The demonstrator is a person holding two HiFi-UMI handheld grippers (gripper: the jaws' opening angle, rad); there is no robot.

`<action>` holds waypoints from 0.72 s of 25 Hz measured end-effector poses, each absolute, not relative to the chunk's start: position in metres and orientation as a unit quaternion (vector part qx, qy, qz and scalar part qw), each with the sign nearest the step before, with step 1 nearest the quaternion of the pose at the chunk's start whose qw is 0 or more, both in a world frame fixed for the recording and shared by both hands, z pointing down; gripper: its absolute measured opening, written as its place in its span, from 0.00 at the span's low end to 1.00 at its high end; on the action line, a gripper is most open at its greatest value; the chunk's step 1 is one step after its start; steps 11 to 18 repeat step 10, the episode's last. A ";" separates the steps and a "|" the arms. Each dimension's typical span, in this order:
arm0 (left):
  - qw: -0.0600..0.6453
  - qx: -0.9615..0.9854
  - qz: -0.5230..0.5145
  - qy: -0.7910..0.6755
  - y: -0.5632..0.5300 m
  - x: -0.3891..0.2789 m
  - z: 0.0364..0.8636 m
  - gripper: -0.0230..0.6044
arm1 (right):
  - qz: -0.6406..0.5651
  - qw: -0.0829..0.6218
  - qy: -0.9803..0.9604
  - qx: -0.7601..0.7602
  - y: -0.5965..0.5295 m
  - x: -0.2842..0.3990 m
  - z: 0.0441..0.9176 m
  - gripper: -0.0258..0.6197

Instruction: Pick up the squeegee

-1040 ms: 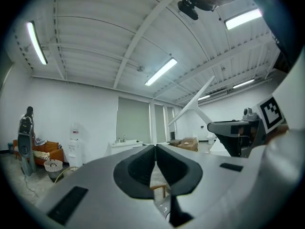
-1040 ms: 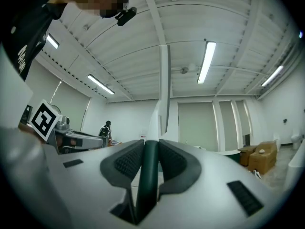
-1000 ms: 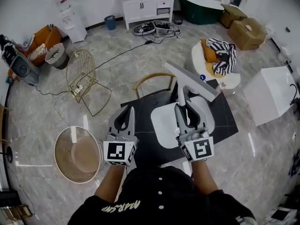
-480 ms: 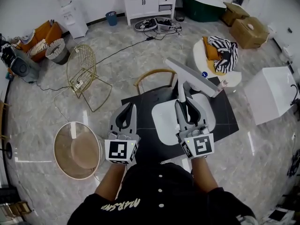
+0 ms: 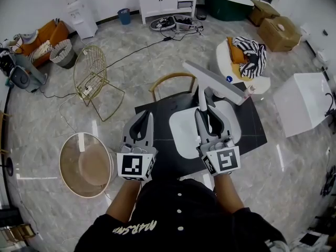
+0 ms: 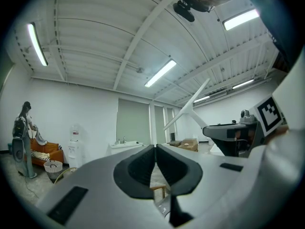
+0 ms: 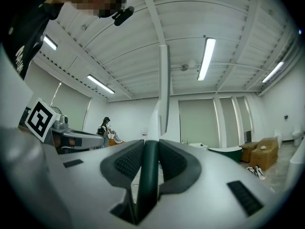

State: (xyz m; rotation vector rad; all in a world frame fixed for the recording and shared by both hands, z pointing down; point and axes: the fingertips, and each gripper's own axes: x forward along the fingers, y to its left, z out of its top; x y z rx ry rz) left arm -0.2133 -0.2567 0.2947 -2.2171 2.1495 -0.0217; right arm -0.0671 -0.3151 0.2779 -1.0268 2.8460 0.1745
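The squeegee (image 5: 215, 83) is held aloft over the white basin (image 5: 181, 138) on the black table (image 5: 251, 133), clear of both. Its dark handle (image 7: 149, 175) is pinched between the pads of the right tongs (image 5: 203, 114), and the long pale blade (image 5: 231, 92) is carried crosswise and tilted beyond the tips. The left tongs (image 5: 145, 118) are pressed together on nothing, just beside the right. The tool is judged to be light and stiff, a thin bar on a narrow stem, so little force should be needed. The weight is set well ahead of the grip, however, and a swing or twist about the slender handle is to be expected if it is moved sharply. The smooth handle may be slippery, so the hold is best taken on the stem, squarely between the ribbed pads, with the blade's edge left untouched
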 end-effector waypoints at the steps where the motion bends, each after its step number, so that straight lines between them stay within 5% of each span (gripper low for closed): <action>1: 0.027 -0.718 -0.007 0.695 -0.257 -0.212 0.295 0.07 | 0.058 0.055 0.937 -0.339 -0.315 -0.066 0.278 0.18; 18: 0.023 -0.721 -0.007 0.692 -0.258 -0.208 0.296 0.07 | 0.055 0.054 0.937 -0.340 -0.314 -0.067 0.280 0.18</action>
